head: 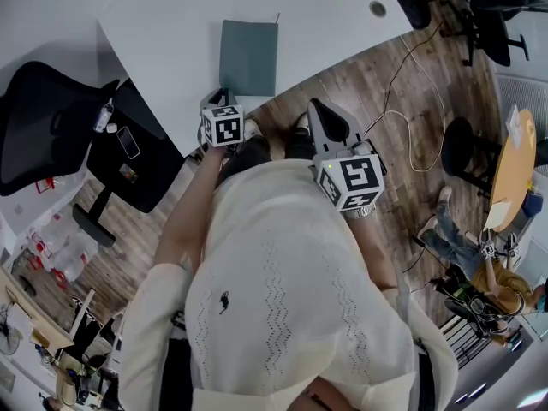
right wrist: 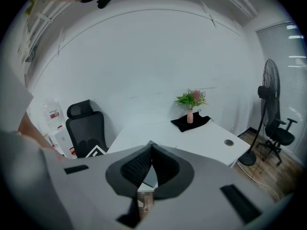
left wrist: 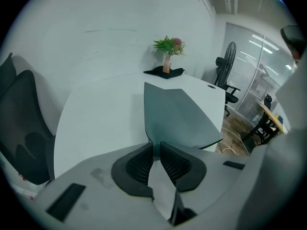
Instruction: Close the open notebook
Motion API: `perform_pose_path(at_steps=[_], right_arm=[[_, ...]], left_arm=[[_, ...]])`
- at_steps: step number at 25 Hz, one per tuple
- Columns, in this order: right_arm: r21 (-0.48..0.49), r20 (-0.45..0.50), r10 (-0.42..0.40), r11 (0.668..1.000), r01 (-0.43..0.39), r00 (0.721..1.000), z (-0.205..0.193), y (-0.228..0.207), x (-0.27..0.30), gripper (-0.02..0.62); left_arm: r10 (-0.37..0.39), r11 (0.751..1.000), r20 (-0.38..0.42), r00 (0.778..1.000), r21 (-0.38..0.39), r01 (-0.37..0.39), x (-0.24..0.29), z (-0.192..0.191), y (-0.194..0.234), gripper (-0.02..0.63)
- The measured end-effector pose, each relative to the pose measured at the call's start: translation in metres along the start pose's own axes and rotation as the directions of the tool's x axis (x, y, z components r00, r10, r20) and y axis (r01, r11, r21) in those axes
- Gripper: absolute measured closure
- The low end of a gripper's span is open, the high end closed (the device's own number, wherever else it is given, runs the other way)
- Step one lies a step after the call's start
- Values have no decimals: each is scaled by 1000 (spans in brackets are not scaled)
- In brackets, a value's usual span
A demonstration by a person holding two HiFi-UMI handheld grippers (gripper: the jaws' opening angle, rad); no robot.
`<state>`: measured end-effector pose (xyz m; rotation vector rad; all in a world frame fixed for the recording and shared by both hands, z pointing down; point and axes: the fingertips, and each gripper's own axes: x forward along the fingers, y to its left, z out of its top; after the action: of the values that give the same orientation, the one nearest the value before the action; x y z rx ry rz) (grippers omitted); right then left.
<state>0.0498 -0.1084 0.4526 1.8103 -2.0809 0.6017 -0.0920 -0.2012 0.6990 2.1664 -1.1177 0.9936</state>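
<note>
Judging by its single flat teal cover, we take the closing as done. Our left tongs [left wrist: 156,143] stand slightly parted, gripping nothing, at the near-left corner of the notebook [head: 248,56], which lies at the desk's [head: 171,32] near edge. Our right tongs [right wrist: 151,145] hang clenched and empty. Next, we would back the left away without snagging the cover.

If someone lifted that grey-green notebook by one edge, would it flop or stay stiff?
The notebook looks thin and lies flat, so it is probably light and may bend. Its cover seems smooth, so it might slide easily on the white table. One corner lies near the table's edge, so a push could tip it off.
</note>
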Motion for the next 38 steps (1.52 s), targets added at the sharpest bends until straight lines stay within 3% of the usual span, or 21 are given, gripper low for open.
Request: perform_pose_path(at_steps=[10, 17, 18, 20, 24, 34, 38], right_arm=[[1, -9, -6, 1000, 6, 1000, -2, -1, 1, 594], [0, -13, 3, 1000, -3, 1000, -8, 3, 2, 594], [-1, -14, 5, 1000, -5, 1000, -8, 4, 2, 594], [-2, -15, 7, 1000, -7, 1000, -10, 5, 3, 594], [-1, -11, 11, 1000, -11, 1000, -10, 5, 1, 594], [1, 2, 40, 999, -40, 999, -10, 4, -4, 594], [0, 10, 69, 998, -69, 998, -8, 3, -4, 594]], left_arm=[[46, 999, -36, 998, 28, -45, 6, -3, 0, 555], [86, 993, 5, 996, 85, -86, 1, 1, 1, 548], [90, 992, 9, 996, 88, -90, 0, 1, 2, 537], [81, 993, -5, 997, 88, -80, 1, -3, 4, 443], [50, 996, -25, 998, 77, -48, -2, -12, 4, 413], [26, 999, 92, 995, 45, -30, -27, 4, -8, 417], [24, 999, 155, 988, 17, -27, -50, 19, -15, 528]])
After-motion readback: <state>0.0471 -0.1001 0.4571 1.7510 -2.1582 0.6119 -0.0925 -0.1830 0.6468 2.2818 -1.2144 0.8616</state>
